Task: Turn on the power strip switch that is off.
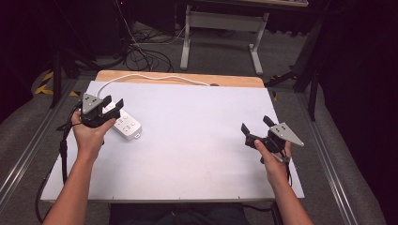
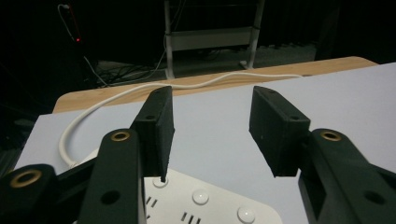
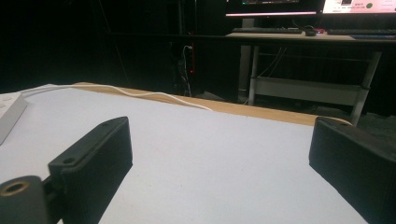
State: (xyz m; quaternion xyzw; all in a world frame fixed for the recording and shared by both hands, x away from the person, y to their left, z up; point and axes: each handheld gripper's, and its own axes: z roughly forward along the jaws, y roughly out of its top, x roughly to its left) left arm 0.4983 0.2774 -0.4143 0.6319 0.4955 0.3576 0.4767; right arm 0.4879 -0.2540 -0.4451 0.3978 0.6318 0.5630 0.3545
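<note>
Hovering just above the power strip [image 1: 126, 125], the left gripper [image 1: 114, 103] stands spread, nothing pinched. Right gripper [image 1: 257, 123] — spread, idle. Descending off-centre risks pressing a switch button [image 2: 200, 196] — or snagging the cord [image 1: 155, 78].

The left black two-jaw handheld gripper [image 1: 112, 104] carries a grey three-cornered plate dotted with small screws on top, and a black cable trails from it down past the table's edge. In the left gripper view its jaws are thick, matte black rectangular blocks, each with a small hole in the upper face, mounted on black link arms with brass-coloured ringed pivots and dark round recesses. The right black two-jaw handheld gripper [image 1: 256, 126] has the same grey triangular plate with screw dots and blocky black jaws; one brass-ringed pivot shows in the right gripper view. The person's forearms are bare, with no sleeves in sight.
</note>
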